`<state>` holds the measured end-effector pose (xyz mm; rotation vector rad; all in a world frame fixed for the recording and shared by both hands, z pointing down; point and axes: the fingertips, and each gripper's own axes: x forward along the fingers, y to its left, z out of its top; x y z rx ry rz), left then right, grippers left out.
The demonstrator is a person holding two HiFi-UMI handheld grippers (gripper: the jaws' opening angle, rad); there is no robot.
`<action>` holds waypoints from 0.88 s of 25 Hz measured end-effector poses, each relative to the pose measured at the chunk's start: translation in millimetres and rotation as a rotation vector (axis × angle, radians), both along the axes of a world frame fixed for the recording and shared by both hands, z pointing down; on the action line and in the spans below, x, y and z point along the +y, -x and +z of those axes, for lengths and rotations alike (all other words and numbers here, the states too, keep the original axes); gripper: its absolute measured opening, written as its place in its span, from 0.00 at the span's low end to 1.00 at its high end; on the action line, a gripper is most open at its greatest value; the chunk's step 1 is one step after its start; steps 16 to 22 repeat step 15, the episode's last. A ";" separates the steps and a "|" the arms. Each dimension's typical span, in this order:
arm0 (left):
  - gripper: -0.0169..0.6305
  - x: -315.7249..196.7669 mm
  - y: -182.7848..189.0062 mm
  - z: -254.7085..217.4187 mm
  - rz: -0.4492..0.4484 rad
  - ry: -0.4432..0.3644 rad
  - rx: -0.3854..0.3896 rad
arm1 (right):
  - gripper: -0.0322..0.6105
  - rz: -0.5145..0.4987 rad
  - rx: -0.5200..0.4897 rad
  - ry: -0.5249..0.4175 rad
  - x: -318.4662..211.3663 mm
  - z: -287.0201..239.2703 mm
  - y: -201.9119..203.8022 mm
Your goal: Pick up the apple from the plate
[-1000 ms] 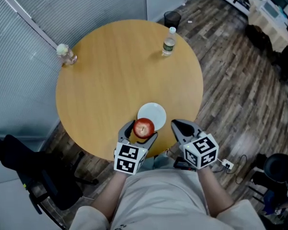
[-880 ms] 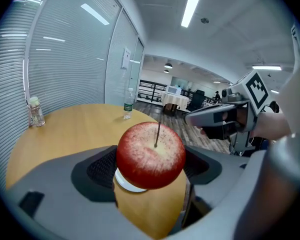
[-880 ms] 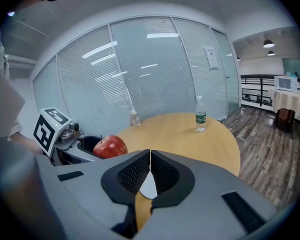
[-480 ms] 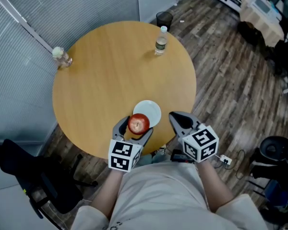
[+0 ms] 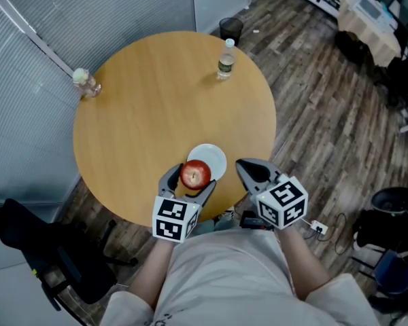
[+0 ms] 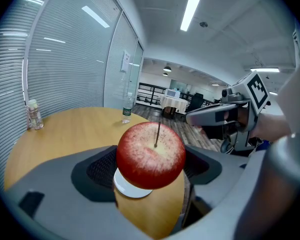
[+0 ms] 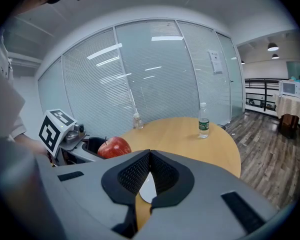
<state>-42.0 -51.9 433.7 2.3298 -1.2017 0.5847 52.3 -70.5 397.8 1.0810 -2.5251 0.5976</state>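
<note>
Left gripper (image 5: pixel 189 180) has its jaws clenched on the apple (image 6: pixel 151 155), one on either flank, stem pointing up; the apple hangs over the near-left rim of the plate (image 5: pixel 215 157) and looks lifted clear of it, the white disc showing below and beyond it; so the fruit already lies between the left jaws, and the coming move is probably just further up off the tabletop (image 5: pixel 156 100); right gripper (image 5: pixel 247 170), just right of the plate, has its jaws pressed together on nothing; a second ago, grip and placing looked much the same.
</note>
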 end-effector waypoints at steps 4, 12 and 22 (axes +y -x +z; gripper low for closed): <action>0.65 -0.9 0.8 -0.3 0.000 0.003 -0.002 | 0.10 -0.007 -0.002 -0.002 -1.5 -1.2 2.3; 0.65 -0.4 1.0 -0.8 -0.002 0.006 -0.002 | 0.10 -0.007 0.005 0.003 -2.3 1.0 0.7; 0.65 1.5 -0.4 -0.1 -0.001 0.013 0.003 | 0.10 -0.007 0.007 0.009 0.4 2.7 0.0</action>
